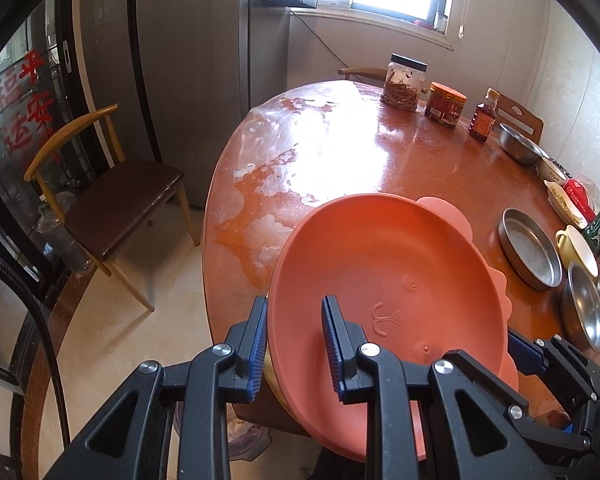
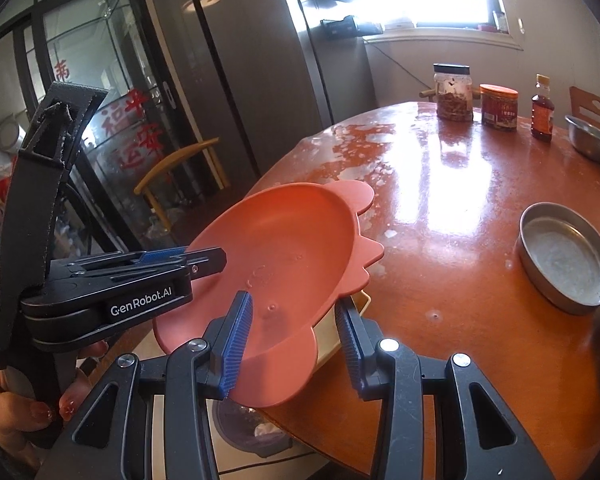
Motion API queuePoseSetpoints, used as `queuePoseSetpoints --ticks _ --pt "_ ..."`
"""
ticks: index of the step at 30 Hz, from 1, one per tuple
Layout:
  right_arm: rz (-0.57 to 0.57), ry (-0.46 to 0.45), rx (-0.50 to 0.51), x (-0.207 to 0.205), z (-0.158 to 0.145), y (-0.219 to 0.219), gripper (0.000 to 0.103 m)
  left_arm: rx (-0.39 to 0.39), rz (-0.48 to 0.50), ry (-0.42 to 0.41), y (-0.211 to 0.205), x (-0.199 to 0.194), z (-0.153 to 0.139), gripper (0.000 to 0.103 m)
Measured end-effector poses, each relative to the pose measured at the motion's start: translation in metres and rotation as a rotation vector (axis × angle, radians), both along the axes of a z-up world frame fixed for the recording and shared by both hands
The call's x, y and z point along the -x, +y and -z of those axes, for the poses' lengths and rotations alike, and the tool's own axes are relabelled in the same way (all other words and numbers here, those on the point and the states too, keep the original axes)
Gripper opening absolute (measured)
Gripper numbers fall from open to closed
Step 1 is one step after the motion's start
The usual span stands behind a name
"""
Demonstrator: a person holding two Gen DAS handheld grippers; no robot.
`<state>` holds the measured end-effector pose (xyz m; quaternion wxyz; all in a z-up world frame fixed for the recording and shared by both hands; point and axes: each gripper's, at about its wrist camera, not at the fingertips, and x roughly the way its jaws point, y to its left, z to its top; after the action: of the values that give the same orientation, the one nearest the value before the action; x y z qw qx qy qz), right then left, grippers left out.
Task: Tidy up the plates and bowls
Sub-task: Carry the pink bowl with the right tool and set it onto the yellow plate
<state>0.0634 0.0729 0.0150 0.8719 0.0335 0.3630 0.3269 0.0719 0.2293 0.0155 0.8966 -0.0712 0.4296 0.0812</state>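
Your left gripper [image 1: 294,348] straddles the near-left rim of the orange plate [image 1: 380,264], one finger outside the rim and one over the plate's inner face, though from your left wrist view you cannot tell whether the pads are actually pinching it. From your right wrist view the same left gripper [image 2: 204,258] reaches in from the left edge-on, its tips at the plate's [image 2: 284,248] left rim, and the plate sits tilted, far side higher, hanging out past the near edge of the round red-brown table [image 2: 460,208]. Your right gripper [image 2: 294,344] is spread wide: its left finger lies over the plate's near inner surface, its right finger just outside the near-right rim, with clear space between pad and plate. A pale yellow dish [image 2: 340,332] peeks out from under the plate's near-right side, touching it from below. Off to the right on the table sits a shallow round metal pan [image 2: 566,258], well apart from the plate. In your left wrist view that pan [image 1: 530,254] lies beside a yellow cup [image 1: 578,248] and a steel bowl [image 1: 584,312].
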Motion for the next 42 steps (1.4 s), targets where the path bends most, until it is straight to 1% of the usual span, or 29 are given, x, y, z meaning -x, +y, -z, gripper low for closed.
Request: queuePoseSetpoints --ticks 4,9,16,20,27,33,36,38,40,42 --pt "0.001 0.007 0.011 -0.004 0.007 0.004 0.045 0.006 0.0 0.012 0.002 -0.003 0.008 0.027" --pt "-0.003 0.01 0.026 -0.004 0.013 0.008 0.045 -0.031 0.011 0.003 -0.003 -0.003 0.012 0.027" --pt "-0.005 0.001 0.039 -0.003 0.015 0.009 0.046 -0.053 0.015 -0.009 -0.005 0.0 0.013 0.027" --pt "-0.002 0.003 0.04 -0.003 0.014 0.006 0.046 -0.041 0.02 -0.013 -0.005 0.003 0.012 0.027" --pt "-0.011 0.008 0.037 0.001 0.012 0.003 0.047 -0.046 0.021 -0.016 -0.007 0.007 0.008 0.027" --pt "-0.024 0.007 0.065 0.003 0.013 0.008 0.048 -0.038 0.012 -0.016 -0.005 0.008 0.009 0.027" --pt "-0.038 0.0 0.064 0.006 0.011 0.009 0.048 -0.025 0.006 -0.027 -0.003 0.011 0.008 0.027" --pt "-0.043 -0.002 0.052 0.008 0.01 0.007 0.05 -0.018 0.008 -0.032 -0.003 0.012 0.008 0.027" --pt "-0.033 -0.003 0.048 0.008 0.008 0.005 0.056 -0.024 0.009 -0.03 -0.005 0.013 0.007 0.027" --pt "-0.033 0.0 0.037 0.009 0.006 0.002 0.058 -0.021 0.01 -0.034 -0.005 0.014 0.006 0.027"
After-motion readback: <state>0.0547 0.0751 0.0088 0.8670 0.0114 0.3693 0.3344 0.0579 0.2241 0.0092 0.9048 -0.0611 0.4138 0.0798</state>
